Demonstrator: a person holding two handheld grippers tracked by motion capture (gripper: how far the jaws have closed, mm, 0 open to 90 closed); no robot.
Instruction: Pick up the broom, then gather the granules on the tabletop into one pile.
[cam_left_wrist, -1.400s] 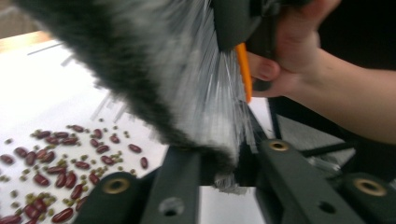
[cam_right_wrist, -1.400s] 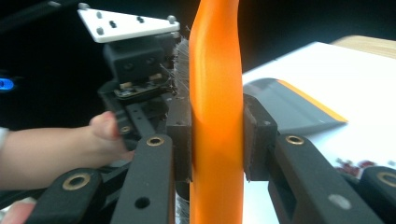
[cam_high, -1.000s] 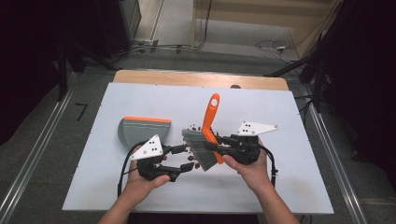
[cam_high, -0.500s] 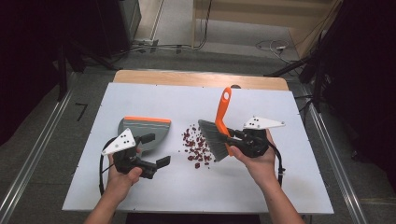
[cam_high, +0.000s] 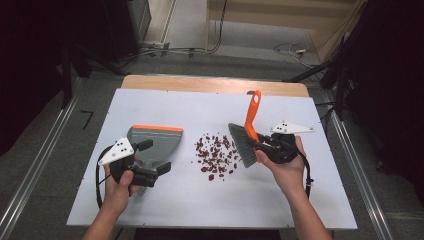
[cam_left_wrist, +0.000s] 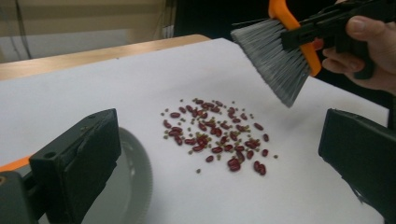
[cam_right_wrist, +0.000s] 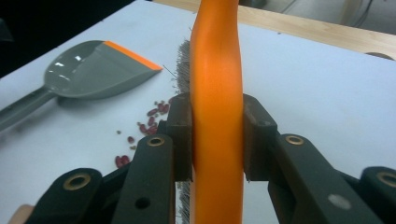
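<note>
Pinching the orange handle of a brush (cam_high: 248, 131), the right claw (cam_high: 260, 146) holds it lifted above the white tabletop (cam_high: 310, 190), bristles angled down and left, handle rising toward the far edge. In the right gripper view the handle fills the gap between the two jaws, both pads pressed against its sides; the bristles are mostly hidden behind the handle and jaws there. In the left gripper view the handle's upper end is cut off by the top edge.

The left claw (cam_high: 154, 157) is spread, nothing between its jaws. It sits over the handle end of a grey dustpan (cam_high: 152, 141) with an orange lip, which lies flat on the tabletop at left. The dustpan handle is covered by the gripper and hand in the high view, so contact cannot be judged. In the left gripper view just a curved grey edge and an orange sliver show beside the left jaw.

Red beans (cam_high: 216, 154), mixed with smaller greenish grains, lie scattered between dustpan and brush, just beside the bristle tips. Whether the bristles touch them cannot be told.
</note>
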